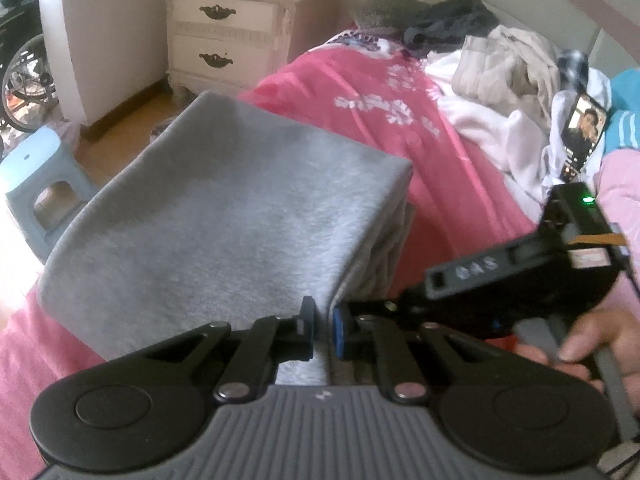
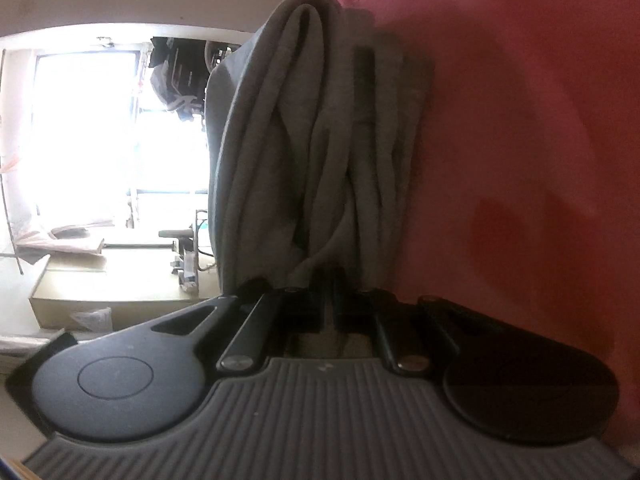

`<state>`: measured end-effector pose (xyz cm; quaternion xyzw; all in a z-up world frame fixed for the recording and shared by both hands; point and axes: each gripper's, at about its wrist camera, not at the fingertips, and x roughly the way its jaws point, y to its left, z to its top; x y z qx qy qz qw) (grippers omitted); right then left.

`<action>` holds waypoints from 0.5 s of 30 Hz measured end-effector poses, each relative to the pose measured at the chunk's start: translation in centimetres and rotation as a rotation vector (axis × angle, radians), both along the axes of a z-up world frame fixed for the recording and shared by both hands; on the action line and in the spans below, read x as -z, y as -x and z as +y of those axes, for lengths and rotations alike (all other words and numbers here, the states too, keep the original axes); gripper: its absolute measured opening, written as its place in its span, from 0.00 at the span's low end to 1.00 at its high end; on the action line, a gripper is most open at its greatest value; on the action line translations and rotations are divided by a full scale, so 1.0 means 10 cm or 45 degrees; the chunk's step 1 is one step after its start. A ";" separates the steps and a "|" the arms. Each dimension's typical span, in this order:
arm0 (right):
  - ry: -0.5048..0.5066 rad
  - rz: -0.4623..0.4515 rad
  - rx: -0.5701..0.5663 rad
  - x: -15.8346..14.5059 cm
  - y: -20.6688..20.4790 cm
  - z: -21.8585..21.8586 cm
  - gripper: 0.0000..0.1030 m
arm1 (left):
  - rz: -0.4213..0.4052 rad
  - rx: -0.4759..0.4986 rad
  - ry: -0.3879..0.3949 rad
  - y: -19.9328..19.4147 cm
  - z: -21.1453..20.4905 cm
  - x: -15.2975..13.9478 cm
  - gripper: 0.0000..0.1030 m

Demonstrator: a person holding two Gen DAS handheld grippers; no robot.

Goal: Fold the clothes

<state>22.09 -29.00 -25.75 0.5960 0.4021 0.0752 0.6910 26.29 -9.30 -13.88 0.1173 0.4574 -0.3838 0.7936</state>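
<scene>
- we pinch the near edge of a folded grey garment (image 1: 224, 208) in our left gripper (image 1: 323, 330), the jaws narrowed almost to touching with a thin strip of the cloth between the blue pads.
- the garment lies flat on a pink bedspread (image 1: 352, 92), its broad top panel spread away from us and its stacked layers showing along the right-hand edge.
- our right gripper (image 1: 394, 304) comes in from the right in the left wrist view, its tip at that same layered edge, just beside the left one; a hand (image 1: 592, 344) grips its handle and a green light glows on its body.
- in the right wrist view, which is rolled onto its side, the right gripper (image 2: 330, 312) is clamped narrow on the bunched grey folds (image 2: 320, 140), which rise straight out from between the jaws against the pink cover (image 2: 520, 120).
- behind the garment, a heap of unfolded clothes (image 1: 504, 64) in beige, white and dark tones sits well apart near the far end of the bed, with a phone (image 1: 582, 136) propped upright, its screen lit.
- a cream nightstand (image 1: 228, 36) with two drawers stands beside the bed, and a pale blue stool (image 1: 48, 188) sits on the wooden floor at the left.
- a bright window (image 2: 84, 132) fills the left part of the right wrist view, washed out by daylight.
</scene>
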 end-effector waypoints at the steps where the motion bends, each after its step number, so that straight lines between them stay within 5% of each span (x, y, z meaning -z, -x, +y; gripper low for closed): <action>1: -0.011 -0.003 0.007 0.02 -0.07 0.00 0.02 | -0.001 -0.002 0.003 0.00 0.01 0.00 0.09; 15: -0.316 0.070 0.052 0.17 -0.16 0.09 0.02 | -0.026 -0.009 0.051 0.04 0.08 -0.06 0.09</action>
